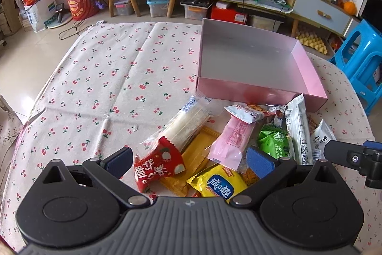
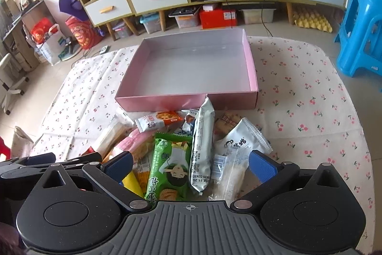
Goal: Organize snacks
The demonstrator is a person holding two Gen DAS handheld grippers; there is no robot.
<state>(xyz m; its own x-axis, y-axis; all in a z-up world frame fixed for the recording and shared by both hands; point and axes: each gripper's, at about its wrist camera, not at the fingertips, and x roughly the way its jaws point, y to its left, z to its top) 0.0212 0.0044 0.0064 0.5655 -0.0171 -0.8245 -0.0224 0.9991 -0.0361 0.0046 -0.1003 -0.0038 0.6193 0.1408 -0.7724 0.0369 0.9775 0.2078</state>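
Your left gripper (image 1: 188,163) hangs spread wide over the near edge of the table (image 1: 100,78), its pads straddling the red packet (image 1: 157,167) and yellow packet (image 1: 216,181), gripping nothing. Your right gripper (image 2: 190,165) is likewise spread and empty, above the green packet (image 2: 170,170) and the long grey-white packet (image 2: 203,147). All the snacks lie heaped against the near wall of the pink box (image 2: 191,68), which sits bare at the far edge, probably so each lift inward is short.
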